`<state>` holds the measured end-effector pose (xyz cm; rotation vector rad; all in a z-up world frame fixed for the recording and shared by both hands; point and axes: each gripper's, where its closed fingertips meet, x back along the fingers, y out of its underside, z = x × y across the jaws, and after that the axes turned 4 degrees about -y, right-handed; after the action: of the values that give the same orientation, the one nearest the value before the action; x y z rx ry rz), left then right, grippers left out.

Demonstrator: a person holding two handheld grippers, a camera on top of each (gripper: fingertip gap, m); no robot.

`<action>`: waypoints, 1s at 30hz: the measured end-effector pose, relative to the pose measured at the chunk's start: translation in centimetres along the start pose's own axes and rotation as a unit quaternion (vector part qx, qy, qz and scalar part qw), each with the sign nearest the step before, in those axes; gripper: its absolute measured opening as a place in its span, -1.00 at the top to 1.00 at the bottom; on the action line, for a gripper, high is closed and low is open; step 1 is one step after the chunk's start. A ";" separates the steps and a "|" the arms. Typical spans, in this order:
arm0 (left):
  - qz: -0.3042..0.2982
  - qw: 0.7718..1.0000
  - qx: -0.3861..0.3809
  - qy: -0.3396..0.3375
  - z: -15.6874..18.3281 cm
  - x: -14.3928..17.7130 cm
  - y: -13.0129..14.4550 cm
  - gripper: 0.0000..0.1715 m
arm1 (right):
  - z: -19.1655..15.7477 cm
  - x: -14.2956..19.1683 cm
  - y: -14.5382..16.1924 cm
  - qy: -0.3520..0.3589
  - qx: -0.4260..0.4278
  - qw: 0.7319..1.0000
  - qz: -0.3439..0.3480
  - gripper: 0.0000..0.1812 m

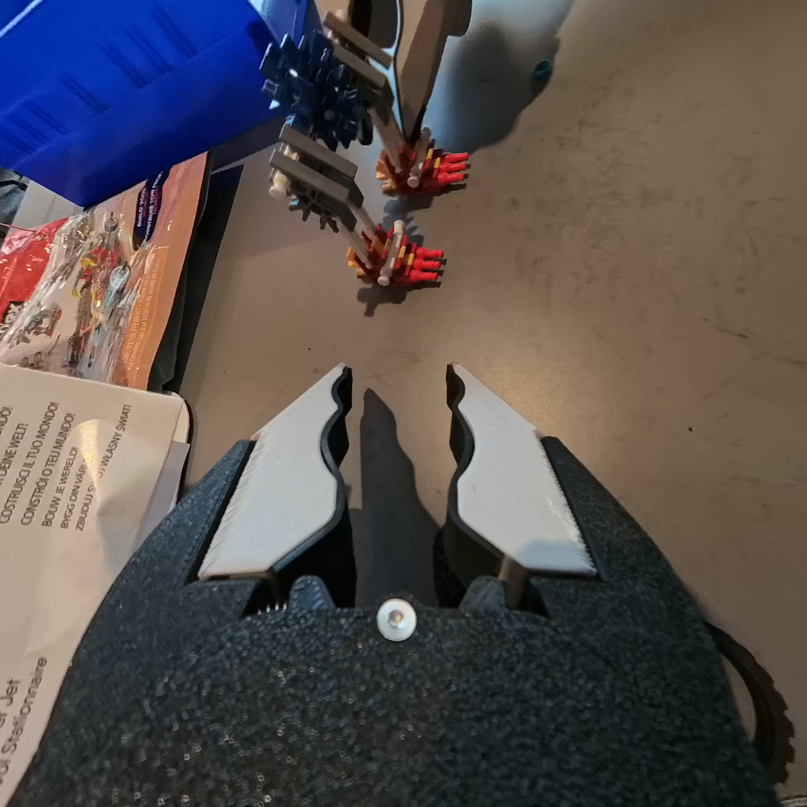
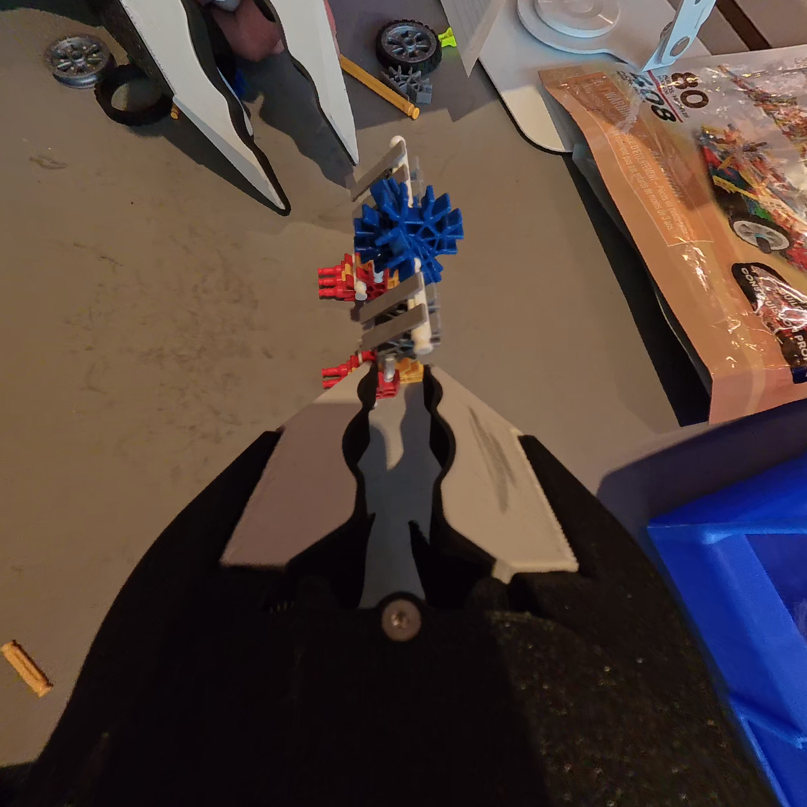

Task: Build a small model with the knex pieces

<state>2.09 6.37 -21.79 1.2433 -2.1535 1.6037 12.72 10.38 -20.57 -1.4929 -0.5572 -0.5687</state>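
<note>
A toy model (image 2: 401, 262) of snap-together pieces stands on the grey table (image 2: 131, 305), with blue connectors, grey panels, white rods and two red-and-orange feet. It also shows in the left wrist view (image 1: 323, 131). My right gripper (image 2: 393, 382) is shut on the near red-and-orange foot (image 2: 386, 386). In the left wrist view it comes down from the top (image 1: 412, 131) onto the far foot (image 1: 415, 170). My left gripper (image 1: 399, 375) is open and empty, low over the table, a short way from the other foot (image 1: 393, 262). It shows open beyond the model in the right wrist view (image 2: 316, 181).
A blue bin (image 1: 109, 87) (image 2: 742, 611) and a bag of parts (image 1: 109, 262) (image 2: 698, 218) lie beside the model, with a paper booklet (image 1: 65, 502). Two wheels (image 2: 408, 43) (image 2: 78, 59), a black tyre (image 2: 131, 100), a yellow rod (image 2: 380, 87) and a tan piece (image 2: 26, 672) lie loose. Spacing between my two grippers at the tips: around 12 cm.
</note>
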 end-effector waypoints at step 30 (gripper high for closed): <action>-0.004 0.994 -0.069 -0.078 -1.6 17.5 -3.2 0.48 | 0.9 6.9 -1.1 0.282 -0.021 0.955 0.090 0.19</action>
<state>-7.26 -1.37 -8.63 1.3734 -2.3047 1.3677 17.22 11.20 -15.18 -1.3215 0.0350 -0.8245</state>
